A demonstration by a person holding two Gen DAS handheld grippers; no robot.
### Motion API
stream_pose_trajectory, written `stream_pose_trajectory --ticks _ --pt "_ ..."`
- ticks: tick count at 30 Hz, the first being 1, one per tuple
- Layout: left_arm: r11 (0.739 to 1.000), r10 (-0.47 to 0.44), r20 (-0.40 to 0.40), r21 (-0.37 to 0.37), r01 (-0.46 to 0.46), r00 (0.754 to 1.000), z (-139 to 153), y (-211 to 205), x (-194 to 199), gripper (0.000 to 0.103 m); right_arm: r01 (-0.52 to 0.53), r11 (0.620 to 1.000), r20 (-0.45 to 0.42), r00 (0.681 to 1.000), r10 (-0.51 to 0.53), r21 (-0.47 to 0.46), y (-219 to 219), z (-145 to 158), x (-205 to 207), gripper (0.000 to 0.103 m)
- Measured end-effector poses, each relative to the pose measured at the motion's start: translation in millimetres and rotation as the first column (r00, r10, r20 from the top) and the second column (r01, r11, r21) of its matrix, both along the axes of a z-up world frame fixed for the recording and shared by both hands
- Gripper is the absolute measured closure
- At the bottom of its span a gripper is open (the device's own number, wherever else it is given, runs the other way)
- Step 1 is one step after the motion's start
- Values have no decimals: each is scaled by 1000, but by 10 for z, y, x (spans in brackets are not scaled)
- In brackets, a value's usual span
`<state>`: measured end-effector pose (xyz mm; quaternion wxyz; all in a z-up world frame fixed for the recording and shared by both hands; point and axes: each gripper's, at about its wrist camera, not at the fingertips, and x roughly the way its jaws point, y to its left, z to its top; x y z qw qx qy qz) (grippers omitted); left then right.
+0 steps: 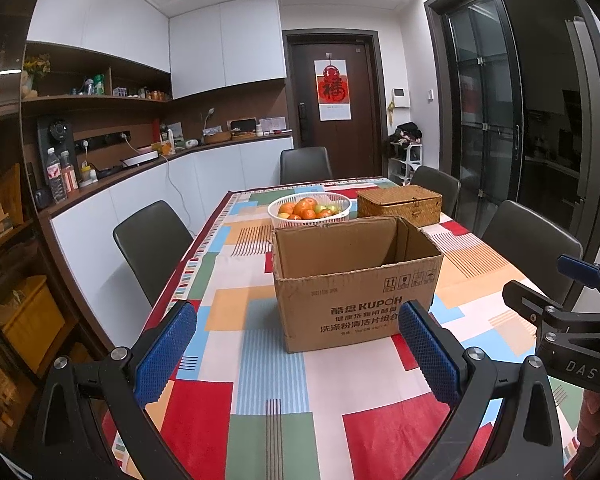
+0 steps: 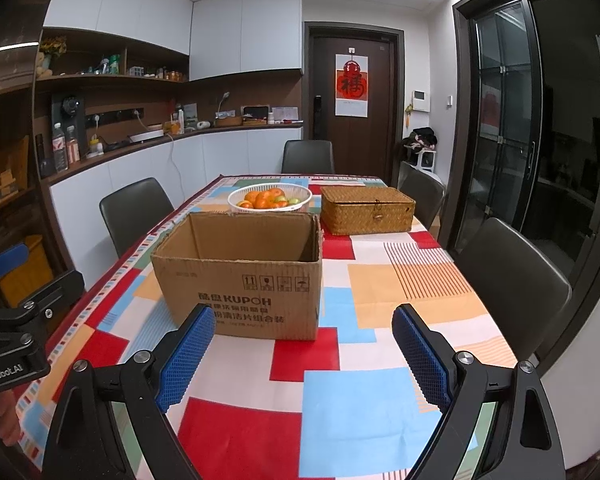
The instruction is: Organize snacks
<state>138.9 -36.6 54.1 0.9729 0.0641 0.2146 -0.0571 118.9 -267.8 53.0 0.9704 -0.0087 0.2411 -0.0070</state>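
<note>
From the left wrist, the left gripper hangs with jaws apart and empty before the open cardboard box on the table; approach level, clearing its near wall. From the right wrist, the right gripper is equally spread; the box floor and any snacks stay hidden, the wicker basket closed.

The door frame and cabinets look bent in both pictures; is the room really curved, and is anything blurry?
No: in the left wrist view the glass door frame bows from fisheye distortion, with black corners; in the right wrist view the cabinets curve likewise. The cardboard box prints sharp in both, and ceiling light falls evenly.
</note>
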Motion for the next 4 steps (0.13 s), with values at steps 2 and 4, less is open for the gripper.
stream_pose_trajectory --ticks 2,4 --pt "1000 1 -1 -1 -1 1000 -1 4 -1 0 0 1000 -2 1000 0 1 8 -1 8 12" --pt "1000 0 -1 -1 0 1000 -1 7 0 0 0 1000 -3 1000 0 1 7 0 9 12"
